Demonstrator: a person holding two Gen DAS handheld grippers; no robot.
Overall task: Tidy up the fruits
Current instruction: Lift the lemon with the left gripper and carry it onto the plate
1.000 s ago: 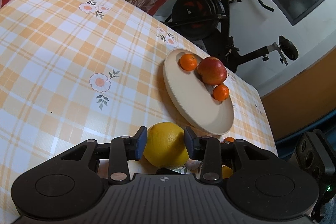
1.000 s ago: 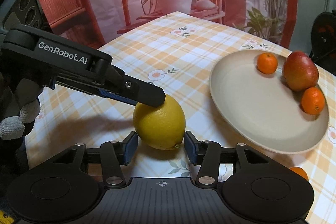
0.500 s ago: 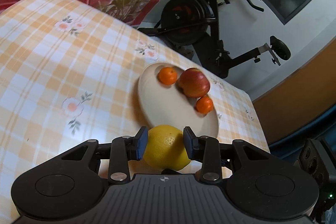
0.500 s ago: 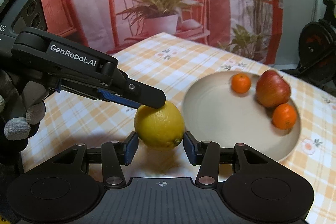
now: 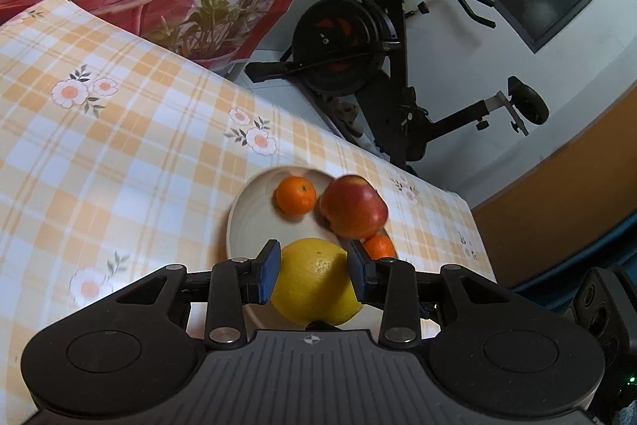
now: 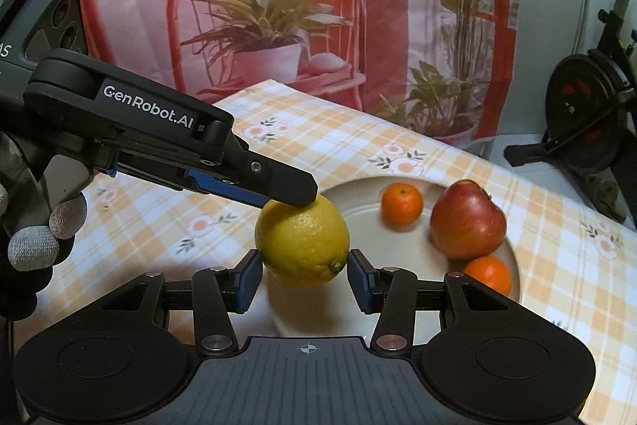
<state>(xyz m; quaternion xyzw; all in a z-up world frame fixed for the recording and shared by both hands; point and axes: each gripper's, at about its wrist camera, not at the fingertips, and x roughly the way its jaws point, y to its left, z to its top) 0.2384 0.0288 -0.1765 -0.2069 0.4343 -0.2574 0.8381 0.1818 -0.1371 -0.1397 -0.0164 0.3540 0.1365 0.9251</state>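
A large yellow lemon is held off the table by both grippers. My left gripper is shut on it from the sides; in the right wrist view its finger presses the lemon's top. My right gripper is shut on the same lemon, pads against both sides. The lemon hangs over the near edge of a beige plate, which holds a red apple and two mandarins. The plate, apple and mandarins also show in the right wrist view.
The table has an orange checked cloth with flowers. An exercise bike stands beyond the table's far edge. A printed backdrop with a chair and plants hangs behind. A gloved hand holds the left gripper.
Both grippers have lifted the lemon off the table and carried it toward the plate; it is now over the plate's near edge.
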